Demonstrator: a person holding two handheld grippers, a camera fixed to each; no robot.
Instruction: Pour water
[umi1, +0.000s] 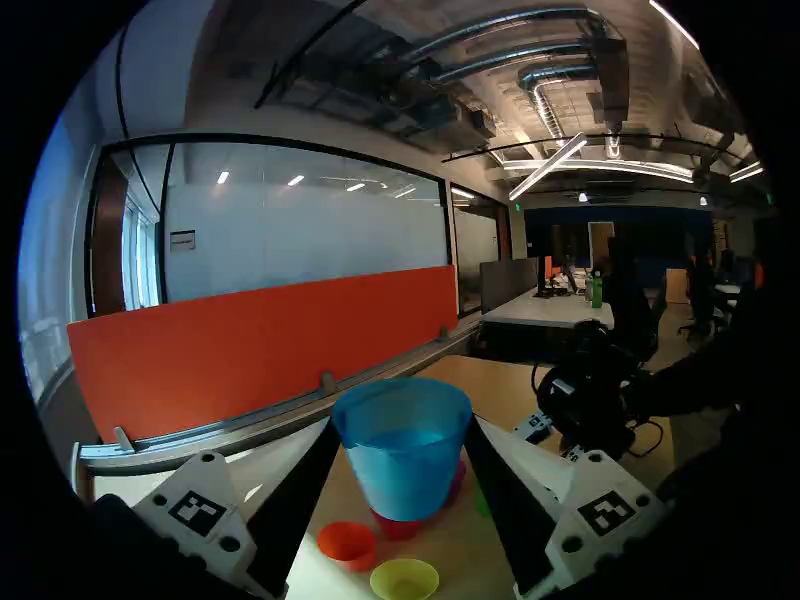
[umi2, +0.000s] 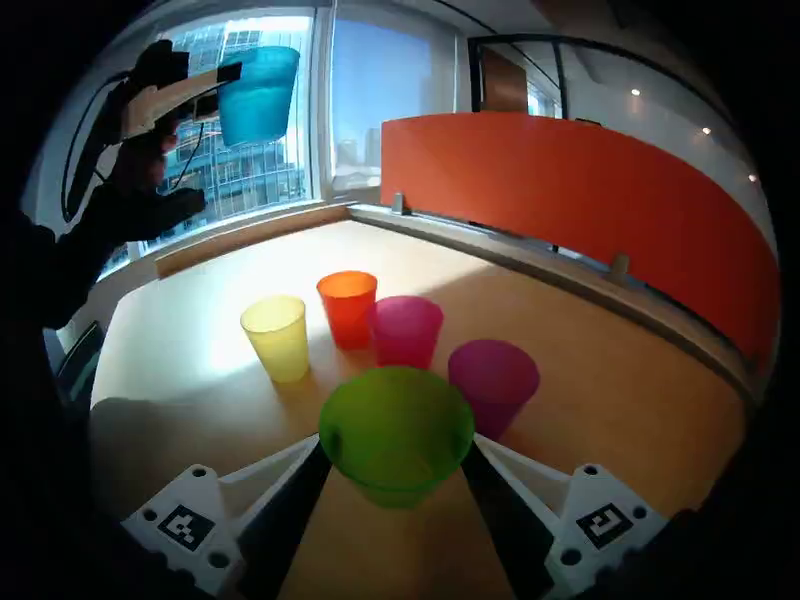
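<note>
Left gripper (umi1: 402, 442) clamps translucent blue cup (umi1: 400, 475), water inside; right gripper (umi2: 396, 458) clamps translucent green cup (umi2: 396, 425).

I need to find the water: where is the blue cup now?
The blue cup sits clamped in the left gripper, raised above the table; in the right gripper view it is upper left, against the window.

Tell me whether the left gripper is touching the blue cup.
Touching. The left gripper view shows the left gripper pressing its fingers on both sides of the blue cup.
</note>
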